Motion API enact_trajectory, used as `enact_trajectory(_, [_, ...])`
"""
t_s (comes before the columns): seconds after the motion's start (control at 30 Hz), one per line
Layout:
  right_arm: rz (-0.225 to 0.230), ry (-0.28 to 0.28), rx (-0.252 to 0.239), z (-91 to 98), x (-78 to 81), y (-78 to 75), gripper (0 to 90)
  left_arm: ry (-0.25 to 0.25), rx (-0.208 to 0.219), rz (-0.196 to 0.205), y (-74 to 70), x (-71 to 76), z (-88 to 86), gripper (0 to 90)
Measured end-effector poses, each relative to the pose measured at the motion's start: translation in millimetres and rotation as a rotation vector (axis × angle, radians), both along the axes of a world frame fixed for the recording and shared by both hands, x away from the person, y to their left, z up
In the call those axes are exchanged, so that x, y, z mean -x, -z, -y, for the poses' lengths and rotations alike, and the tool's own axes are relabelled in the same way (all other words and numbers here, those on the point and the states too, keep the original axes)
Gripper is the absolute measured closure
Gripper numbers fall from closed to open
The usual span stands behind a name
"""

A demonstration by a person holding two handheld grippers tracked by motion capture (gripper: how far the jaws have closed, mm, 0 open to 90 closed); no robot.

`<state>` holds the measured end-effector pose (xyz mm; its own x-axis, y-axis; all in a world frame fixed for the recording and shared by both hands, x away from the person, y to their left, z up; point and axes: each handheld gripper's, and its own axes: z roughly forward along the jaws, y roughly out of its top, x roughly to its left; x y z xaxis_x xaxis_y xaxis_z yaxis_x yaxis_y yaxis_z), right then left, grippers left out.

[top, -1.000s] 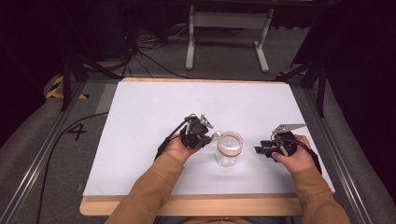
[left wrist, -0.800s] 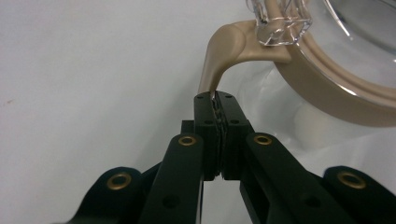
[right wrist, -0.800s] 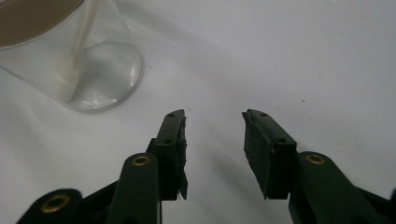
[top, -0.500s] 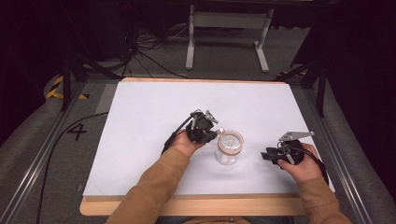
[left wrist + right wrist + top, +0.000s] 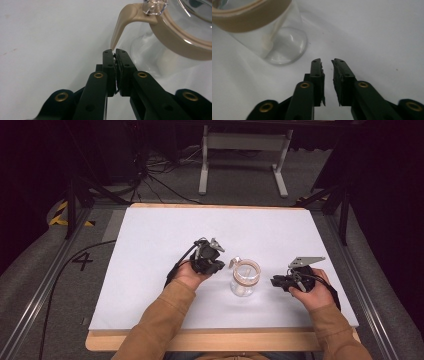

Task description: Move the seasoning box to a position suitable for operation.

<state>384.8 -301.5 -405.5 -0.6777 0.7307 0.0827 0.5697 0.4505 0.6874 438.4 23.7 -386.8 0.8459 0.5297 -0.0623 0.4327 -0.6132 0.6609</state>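
A clear glass jar (image 5: 244, 280) with a tan lid ring stands upright on the white table (image 5: 150, 245). A tan tab (image 5: 122, 22) curves down from the ring (image 5: 180, 40) on its left side. My left gripper (image 5: 222, 263) sits just left of the jar, its jaws shut, their tips (image 5: 114, 52) right under the tab's tip with nothing between them. To the jar's right my right gripper (image 5: 276, 281) lies low over the table, pointing at it. Its jaws (image 5: 327, 61) are open by a narrow gap and hold nothing; the jar's base (image 5: 284, 47) is ahead to their left.
The white table top reaches far behind and to the left of the jar. Its wooden front edge (image 5: 215, 340) runs under the person's tan sleeves (image 5: 160, 320). A metal stand (image 5: 242, 142) and cables (image 5: 150, 175) are on the dark floor beyond.
My right gripper has come a little toward the person and lower beside the jar. The left gripper has barely shifted by the tab. The jar has not moved.
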Motion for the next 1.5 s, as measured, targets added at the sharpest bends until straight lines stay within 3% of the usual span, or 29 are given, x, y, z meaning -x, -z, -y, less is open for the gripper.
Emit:
enact_trajectory(0.17, [0.006,-0.045,-0.030,-11.8,-9.9,-0.2,89.1,-0.027,0.027,-0.020,-2.1,4.6,-18.0,88.5])
enact_trajectory(0.23, [0.012,-0.071,-0.052,-17.1,-14.6,2.7,89.1,-0.017,0.037,-0.041,-2.7,5.8,-22.7,86.0])
enact_trajectory(0.43, [0.033,-0.116,-0.098,-23.9,-23.0,11.2,89.3,-0.031,0.048,-0.038,-2.3,9.2,-29.8,85.5])
enact_trajectory(0.6, [0.011,-0.141,-0.087,-30.0,-23.9,16.5,89.7,-0.041,0.051,-0.042,-1.5,8.4,-31.7,85.7])
enact_trajectory(0.93, [-0.008,-0.138,-0.044,-34.2,-17.3,15.0,89.9,-0.049,0.059,-0.042,-0.7,4.9,-35.1,85.6])
enact_trajectory(1.2, [-0.041,-0.193,-0.006,-47.5,-5.1,11.7,90.0,-0.049,0.069,-0.035,-1.5,2.0,-36.0,85.6])
enact_trajectory(1.5, [-0.034,-0.253,0.021,-61.5,5.2,11.1,90.0,-0.047,0.086,-0.030,-3.5,1.6,-33.7,85.6])
